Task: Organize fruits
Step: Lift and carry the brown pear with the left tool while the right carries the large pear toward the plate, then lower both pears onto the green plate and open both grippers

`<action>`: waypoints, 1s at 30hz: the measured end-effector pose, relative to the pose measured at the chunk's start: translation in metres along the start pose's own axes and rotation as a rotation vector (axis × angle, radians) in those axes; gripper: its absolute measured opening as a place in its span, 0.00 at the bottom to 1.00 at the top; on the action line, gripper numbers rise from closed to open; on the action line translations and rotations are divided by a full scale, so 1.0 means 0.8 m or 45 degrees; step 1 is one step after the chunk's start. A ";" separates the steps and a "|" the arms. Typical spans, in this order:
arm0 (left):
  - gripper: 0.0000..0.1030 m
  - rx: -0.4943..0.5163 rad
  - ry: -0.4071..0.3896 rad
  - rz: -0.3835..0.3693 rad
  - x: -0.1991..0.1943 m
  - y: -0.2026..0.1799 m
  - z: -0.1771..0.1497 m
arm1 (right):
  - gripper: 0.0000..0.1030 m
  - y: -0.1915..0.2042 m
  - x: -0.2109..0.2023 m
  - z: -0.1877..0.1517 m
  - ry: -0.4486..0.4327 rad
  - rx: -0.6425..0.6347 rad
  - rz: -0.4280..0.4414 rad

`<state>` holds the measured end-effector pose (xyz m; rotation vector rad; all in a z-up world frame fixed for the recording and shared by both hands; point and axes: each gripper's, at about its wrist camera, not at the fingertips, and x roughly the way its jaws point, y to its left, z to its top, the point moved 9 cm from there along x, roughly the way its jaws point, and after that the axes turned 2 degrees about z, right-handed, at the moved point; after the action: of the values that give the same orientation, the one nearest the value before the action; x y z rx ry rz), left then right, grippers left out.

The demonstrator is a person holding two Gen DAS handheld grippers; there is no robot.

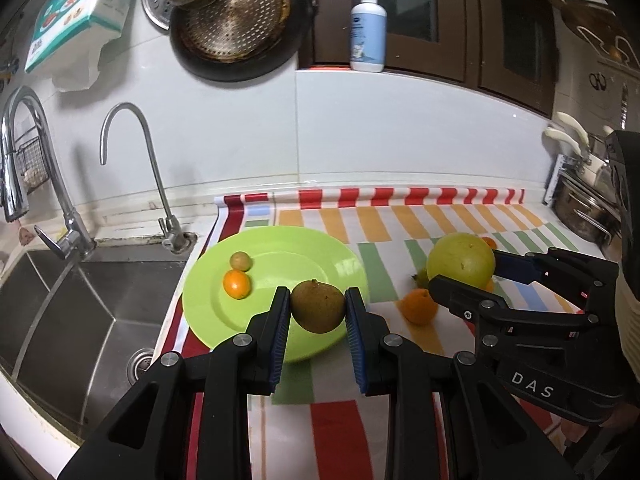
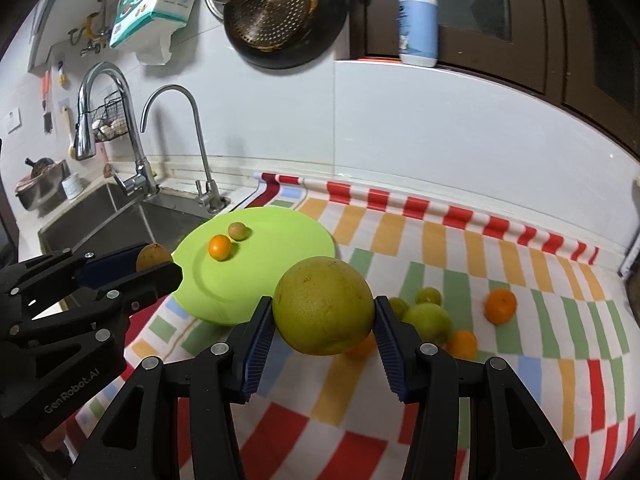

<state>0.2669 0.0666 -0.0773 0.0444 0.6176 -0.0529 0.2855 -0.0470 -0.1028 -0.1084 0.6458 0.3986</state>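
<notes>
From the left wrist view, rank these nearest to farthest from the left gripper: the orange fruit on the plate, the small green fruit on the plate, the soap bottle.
From the left gripper, holding the brown fruit:
1. Orange fruit, on the green plate, to the left.
2. Small green fruit, just behind it.
3. Soap bottle, up on the back ledge.

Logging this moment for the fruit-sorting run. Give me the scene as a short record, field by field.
left gripper: shut on brown fruit, over the plate's near edge
right gripper: shut on large yellow-green citrus, above the cloth
green plate: holds small orange fruit and small greenish fruit
striped cloth: loose oranges and green fruits left on it
sink: beside the plate
</notes>
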 end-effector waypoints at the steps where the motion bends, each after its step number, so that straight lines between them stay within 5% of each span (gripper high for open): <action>1: 0.27 -0.008 0.006 0.009 0.006 0.005 0.001 | 0.49 0.002 0.005 0.003 0.004 -0.007 0.010; 25: 0.27 -0.054 0.185 0.081 0.115 0.083 -0.027 | 0.49 0.059 0.153 0.007 0.192 -0.090 0.177; 30: 0.38 -0.077 0.178 0.098 0.114 0.089 -0.023 | 0.58 0.050 0.158 0.014 0.176 -0.054 0.153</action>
<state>0.3346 0.1356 -0.1433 0.0133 0.7561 0.0441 0.3680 0.0337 -0.1692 -0.1383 0.7825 0.5244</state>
